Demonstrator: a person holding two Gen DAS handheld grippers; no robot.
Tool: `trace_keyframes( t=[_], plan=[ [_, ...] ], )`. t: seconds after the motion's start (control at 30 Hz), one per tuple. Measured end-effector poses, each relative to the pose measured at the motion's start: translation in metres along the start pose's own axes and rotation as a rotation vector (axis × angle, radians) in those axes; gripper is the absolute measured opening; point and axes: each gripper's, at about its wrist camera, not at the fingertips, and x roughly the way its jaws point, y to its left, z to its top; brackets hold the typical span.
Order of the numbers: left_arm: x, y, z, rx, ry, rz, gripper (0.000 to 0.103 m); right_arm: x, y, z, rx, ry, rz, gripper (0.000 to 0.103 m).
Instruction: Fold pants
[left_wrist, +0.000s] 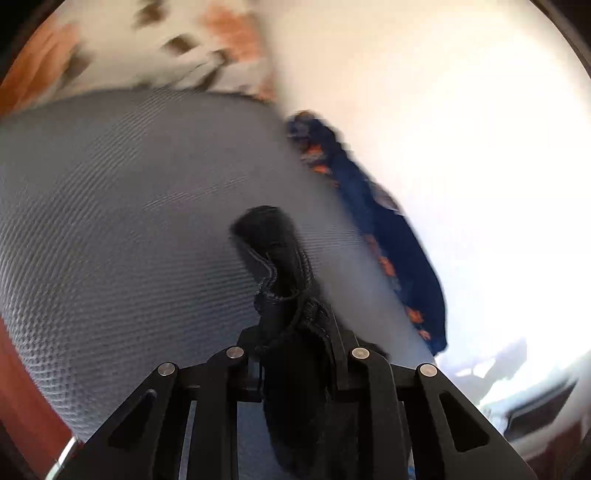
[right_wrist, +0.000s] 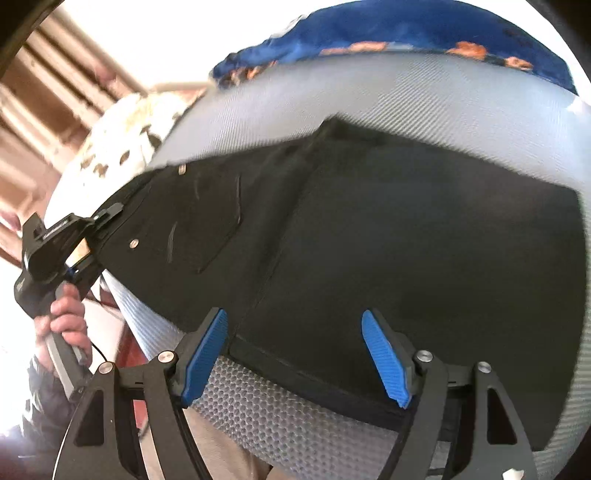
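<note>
Left claw has the pants, right claw's wide open over them

The left gripper (left_wrist: 295, 332) is clamped tight on a bunched edge of the black pants (right_wrist: 369, 229), which lie spread on the grey textured mat (right_wrist: 295, 417). The right gripper (right_wrist: 295, 354) hovers over the hem nearest it, holding nothing. Best bet: bite that hem squarely before lifting, so both sides rise evenly and the fold lands flat on the mat.

Black pants (right_wrist: 369, 229) spread flat, one edge seemingly lifted
</note>
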Motion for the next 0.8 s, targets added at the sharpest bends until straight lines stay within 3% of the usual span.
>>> trace_keyframes(
  t=[0.23,0.43,0.67,0.8],
  plan=[
    [0.021,-0.118,-0.014,0.245,0.078,-0.117,0.023,-0.071,-0.059,0.003,0.129,-0.156,-0.049,0.074],
    [0.066,-0.206,-0.075,0.469,0.235,-0.2,0.023,-0.114,-0.114,-0.005,0.247,-0.247,-0.078,0.074],
    [0.124,-0.243,-0.171,0.631,0.442,-0.15,0.023,-0.138,-0.16,-0.024,0.355,-0.293,-0.096,0.074],
    [0.141,-0.248,-0.221,0.747,0.492,-0.088,0.023,-0.133,-0.173,-0.033,0.394,-0.283,-0.078,0.074]
  ],
)
